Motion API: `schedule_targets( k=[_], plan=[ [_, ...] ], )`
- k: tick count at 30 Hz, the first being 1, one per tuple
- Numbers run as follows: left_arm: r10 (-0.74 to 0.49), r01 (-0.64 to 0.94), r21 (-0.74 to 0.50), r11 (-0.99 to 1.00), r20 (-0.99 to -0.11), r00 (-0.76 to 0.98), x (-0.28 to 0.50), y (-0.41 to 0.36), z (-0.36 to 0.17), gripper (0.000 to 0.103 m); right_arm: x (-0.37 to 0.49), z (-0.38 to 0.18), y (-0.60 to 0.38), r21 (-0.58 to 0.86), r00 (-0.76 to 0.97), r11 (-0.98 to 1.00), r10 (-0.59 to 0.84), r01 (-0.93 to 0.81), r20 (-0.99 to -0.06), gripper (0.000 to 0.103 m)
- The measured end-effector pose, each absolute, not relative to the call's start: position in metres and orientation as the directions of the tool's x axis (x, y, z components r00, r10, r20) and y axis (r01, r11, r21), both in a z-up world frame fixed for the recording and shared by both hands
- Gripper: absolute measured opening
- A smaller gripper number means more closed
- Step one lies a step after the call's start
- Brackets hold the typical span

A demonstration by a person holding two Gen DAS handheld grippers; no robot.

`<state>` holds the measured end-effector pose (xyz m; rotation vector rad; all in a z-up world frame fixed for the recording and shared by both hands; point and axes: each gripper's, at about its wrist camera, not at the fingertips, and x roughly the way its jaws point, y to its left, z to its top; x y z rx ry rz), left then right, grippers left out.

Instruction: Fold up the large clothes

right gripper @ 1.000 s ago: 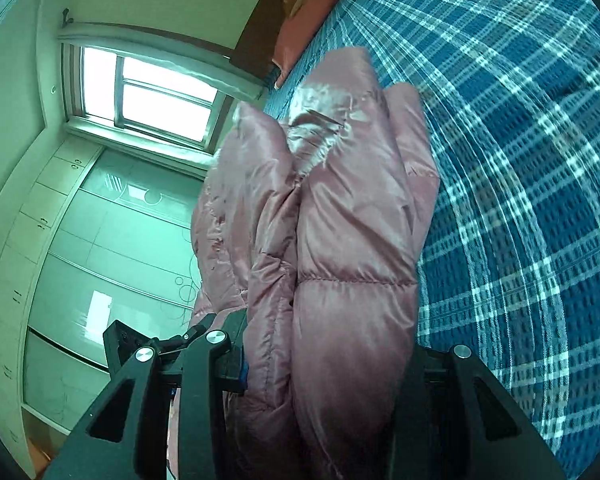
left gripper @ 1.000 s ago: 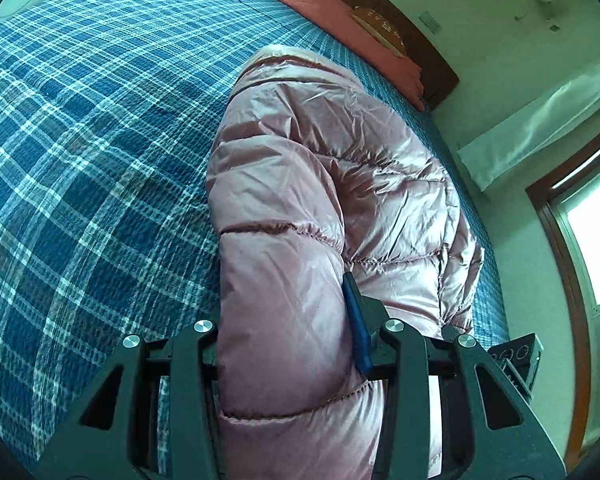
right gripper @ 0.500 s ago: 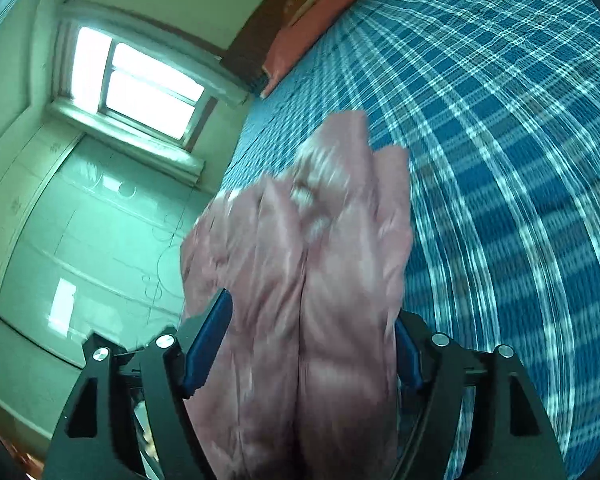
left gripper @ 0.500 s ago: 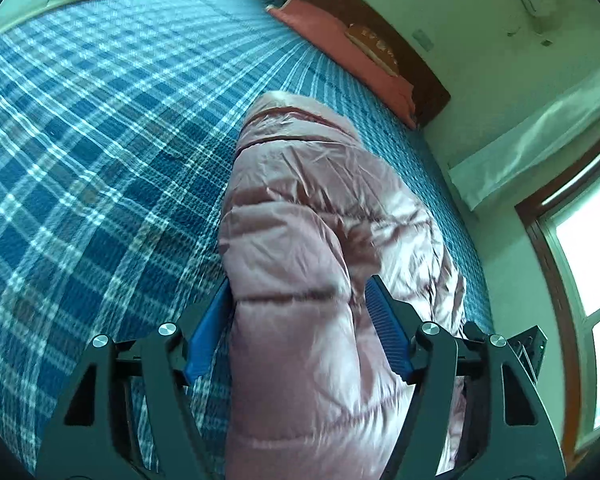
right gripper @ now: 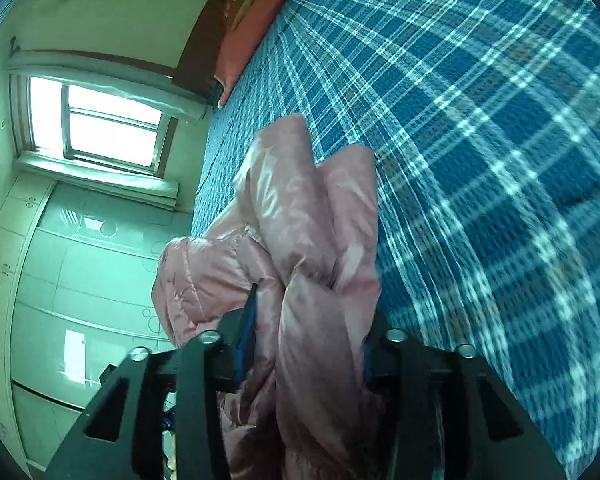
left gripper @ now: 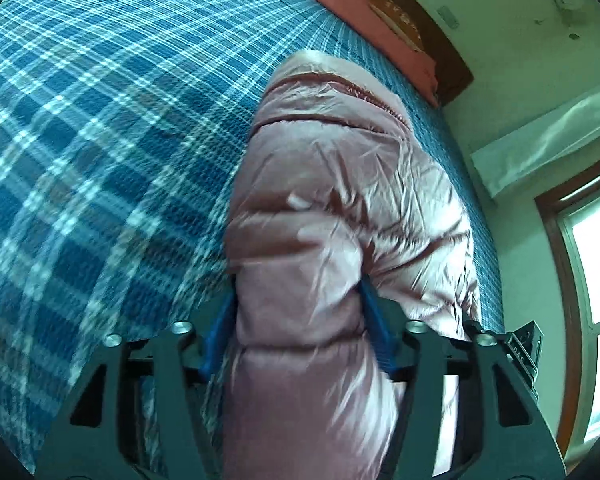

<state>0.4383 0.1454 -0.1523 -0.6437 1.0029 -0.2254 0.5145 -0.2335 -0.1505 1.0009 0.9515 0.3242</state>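
A shiny pink puffer jacket (left gripper: 340, 200) lies bunched on the blue plaid bed (left gripper: 100, 140). My left gripper (left gripper: 300, 316) is shut on a thick fold of the jacket, its blue pads (left gripper: 374, 328) pressing both sides. In the right wrist view my right gripper (right gripper: 308, 328) is shut on another bunched part of the jacket (right gripper: 300, 240), held a little above the bed (right gripper: 480, 160). The jacket hides most of the fingertips.
A pink pillow (left gripper: 364, 28) and dark wooden headboard (left gripper: 432, 32) are at the bed's head. A window (right gripper: 108, 128) and a pale wardrobe (right gripper: 68, 280) stand beyond the bed's edge. Plaid cover stretches wide beside the jacket.
Both grippers have pulled back and lifted with the jacket still gripped. More of the bed shows, and the jacket bunches up closer between the fingers.
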Motion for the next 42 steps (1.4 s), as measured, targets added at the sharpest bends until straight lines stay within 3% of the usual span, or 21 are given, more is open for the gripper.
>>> schedule_targets(
  k=[1, 3, 10, 14, 16, 17, 18, 21, 23, 25, 27, 31, 42],
  plan=[
    [-0.461, -0.117, -0.607, 0.786, -0.703, 0.541, 0.429, 0.15, -0.151, 0.073, 0.505, -0.147, -0.234, 0.821, 0.573, 0.545, 0.623, 0.17, -0.532, 0.065],
    [-0.499, -0.117, -0.647, 0.754, -0.679, 0.538, 0.407, 0.157, -0.152, 0.074, 0.483, -0.144, -0.234, 0.816, 0.574, 0.558, 0.624, 0.147, -0.53, 0.072],
    [-0.564, -0.114, -0.716, 0.688, -0.627, 0.536, 0.329, 0.153, -0.159, 0.085, 0.389, -0.158, -0.222, 0.851, 0.55, 0.509, 0.676, 0.133, -0.49, 0.075],
    [-0.64, -0.094, -0.765, 0.637, -0.593, 0.488, 0.311, 0.137, -0.176, 0.085, 0.357, -0.16, -0.211, 0.858, 0.551, 0.5, 0.686, 0.117, -0.475, 0.078],
    [-0.612, -0.109, -0.75, 0.652, -0.606, 0.509, 0.308, 0.132, -0.177, 0.073, 0.356, -0.158, -0.204, 0.836, 0.548, 0.539, 0.67, 0.104, -0.501, 0.068],
    [-0.601, -0.105, -0.741, 0.663, -0.61, 0.516, 0.308, 0.128, -0.174, 0.069, 0.358, -0.157, -0.203, 0.825, 0.542, 0.555, 0.664, 0.106, -0.515, 0.049],
    [-0.593, -0.098, -0.735, 0.671, -0.61, 0.525, 0.307, 0.123, -0.168, 0.063, 0.361, -0.156, -0.204, 0.827, 0.538, 0.552, 0.668, 0.107, -0.515, 0.037],
    [-0.591, -0.089, -0.731, 0.677, -0.611, 0.527, 0.309, 0.114, -0.166, 0.057, 0.37, -0.149, -0.214, 0.811, 0.555, 0.574, 0.64, 0.113, -0.531, 0.028],
    [-0.566, -0.085, -0.706, 0.703, -0.628, 0.534, 0.309, 0.111, -0.167, 0.057, 0.37, -0.153, -0.218, 0.816, 0.554, 0.566, 0.643, 0.122, -0.529, 0.028],
    [-0.541, -0.081, -0.681, 0.727, -0.642, 0.543, 0.307, 0.111, -0.17, 0.064, 0.364, -0.157, -0.217, 0.817, 0.55, 0.566, 0.65, 0.111, -0.525, 0.03],
    [-0.516, -0.097, -0.665, 0.741, -0.656, 0.551, 0.302, 0.113, -0.17, 0.069, 0.361, -0.16, -0.221, 0.825, 0.55, 0.555, 0.657, 0.111, -0.516, 0.042],
    [-0.465, -0.086, -0.616, 0.783, -0.672, 0.576, 0.292, 0.119, -0.159, 0.072, 0.337, -0.167, -0.23, 0.841, 0.568, 0.525, 0.657, 0.129, -0.497, 0.054],
    [-0.333, -0.08, -0.471, 0.878, -0.723, 0.605, 0.272, 0.116, -0.146, 0.079, 0.275, -0.179, -0.253, 0.838, 0.589, 0.524, 0.633, 0.153, -0.503, 0.054]
  ],
)
